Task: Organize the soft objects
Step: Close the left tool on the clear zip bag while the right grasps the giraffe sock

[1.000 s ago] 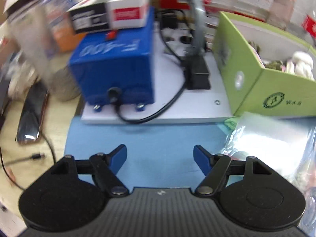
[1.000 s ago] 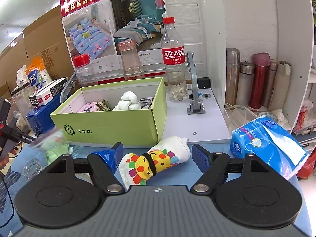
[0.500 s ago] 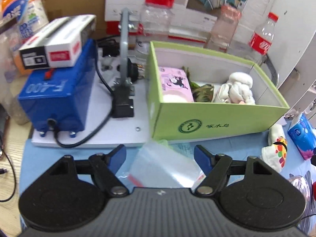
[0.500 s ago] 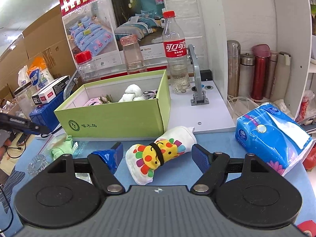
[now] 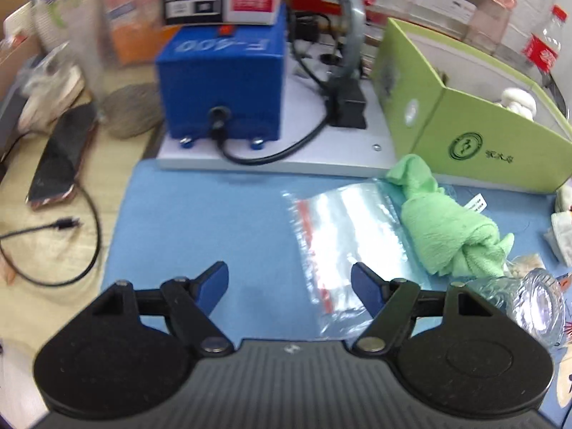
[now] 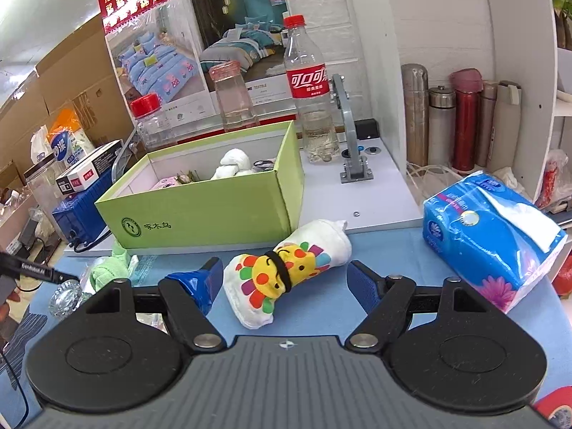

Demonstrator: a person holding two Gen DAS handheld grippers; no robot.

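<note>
A: What's under the left tongs (image 5: 289,279)?
B: They're spread, empty, above the blue table mat (image 5: 200,214); a clear zip bag (image 5: 343,236) and rolled green towel (image 5: 447,236) lie rightward.
A: The right tongs (image 6: 282,279)?
B: Released, straddling the rolled white flower-print cloth (image 6: 286,268) before the green cardboard box (image 6: 214,211).
</note>
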